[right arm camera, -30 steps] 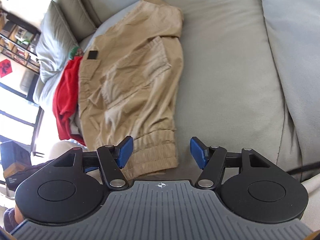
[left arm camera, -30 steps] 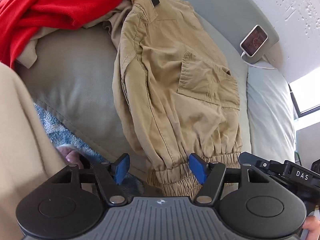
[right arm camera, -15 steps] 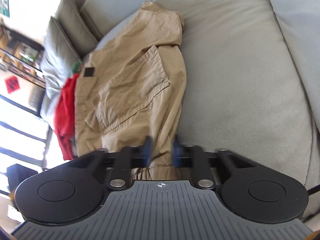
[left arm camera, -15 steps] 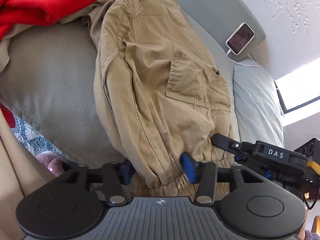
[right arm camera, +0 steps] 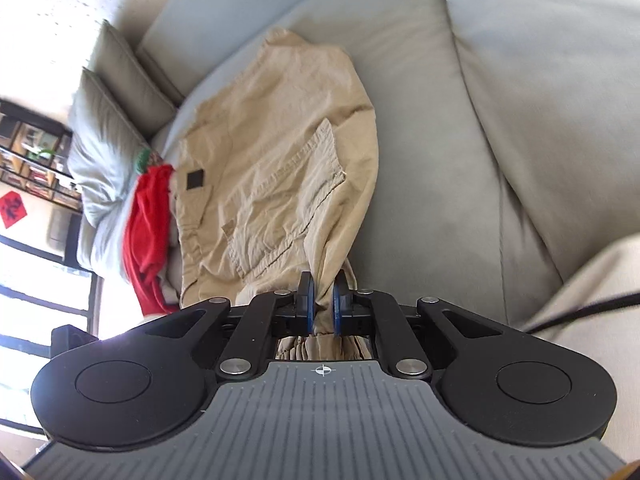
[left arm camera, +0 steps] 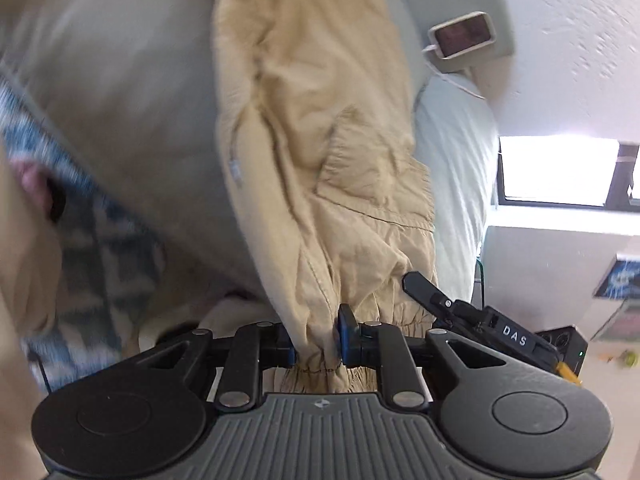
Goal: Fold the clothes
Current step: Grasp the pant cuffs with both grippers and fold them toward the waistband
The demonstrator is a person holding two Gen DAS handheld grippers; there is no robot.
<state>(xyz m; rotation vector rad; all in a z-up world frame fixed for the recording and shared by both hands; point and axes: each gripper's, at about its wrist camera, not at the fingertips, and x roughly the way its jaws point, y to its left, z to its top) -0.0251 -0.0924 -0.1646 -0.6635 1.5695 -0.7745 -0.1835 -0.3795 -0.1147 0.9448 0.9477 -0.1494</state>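
Observation:
Tan cargo trousers [left arm camera: 320, 128] lie lengthways on a grey sofa seat [left arm camera: 120, 92], with a flap pocket and elastic cuffs. My left gripper [left arm camera: 316, 340] is shut on one gathered cuff, lifted off the seat edge. My right gripper [right arm camera: 323, 307] is shut on the other part of the cuff end of the same trousers [right arm camera: 280, 152]. The right gripper's black body [left arm camera: 480, 316] shows just right of the left one. The trouser legs stretch away from both grippers toward the waistband.
A red garment [right arm camera: 148, 216] lies bunched beside the trousers' waist end, next to grey cushions [right arm camera: 104, 128]. A phone on a charger [left arm camera: 464, 36] rests on the sofa arm. A blue patterned rug [left arm camera: 72, 232] lies below the sofa. A bright window [left arm camera: 560, 172] is at right.
Both grippers went from open to shut on the trouser cuffs. They have pulled the cuff end up and off the seat edge; the left view swung and blurred.

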